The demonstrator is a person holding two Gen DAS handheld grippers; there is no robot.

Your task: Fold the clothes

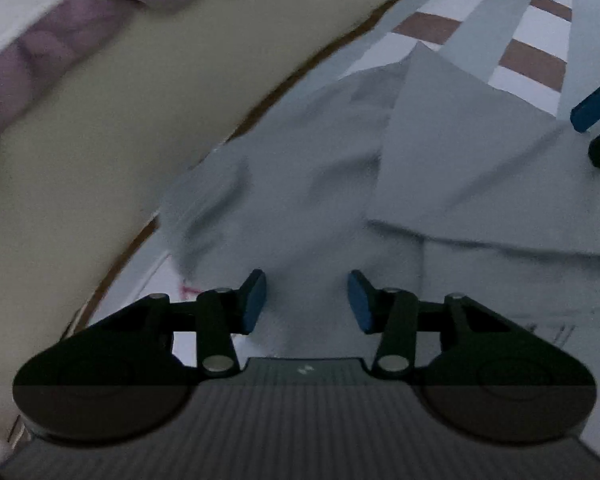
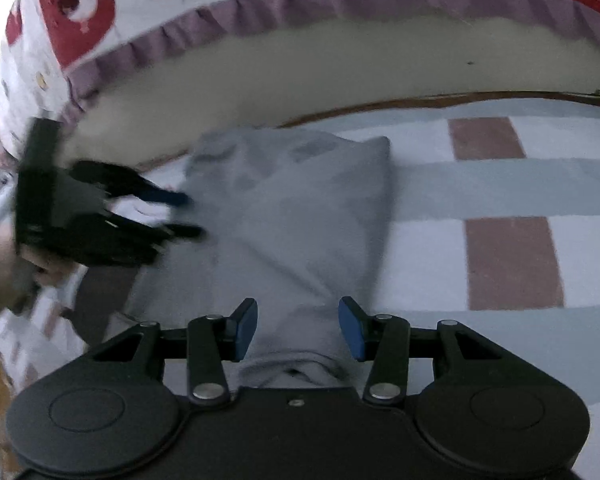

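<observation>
Working from the grey garment (image 2: 284, 216) as my landmark, I have both tools at it for the next fold. It lies partly folded on a checked sheet (image 2: 508, 256) of white, pale blue and brown squares; whether that sheet covers a bed or a tabletop I cannot tell. Beyond the garment's far edge runs a cream padded edge (image 2: 300, 80) with a purple frill (image 2: 340, 4) above it.

My left tool (image 1: 307, 300) points down at the garment's rumpled left side, its blue pads (image 1: 256, 300) spread with cloth below and nothing pinched. I judge it sits there because that side is the loosest and needs gathering. From the right wrist view the same tool is blurred at the garment's left edge, a hand (image 2: 4, 252) behind it.

My right tool (image 2: 298, 328) hovers over the garment's near end, where the cloth bunches between the parted pads (image 2: 246, 330); I cannot see them pressing, so I call it spread, not gripping. Placed so, I think it can steady or lift the near end while the left side is brought over. A diagonal flap already lies across the garment's middle, so the folding looks partway done.
</observation>
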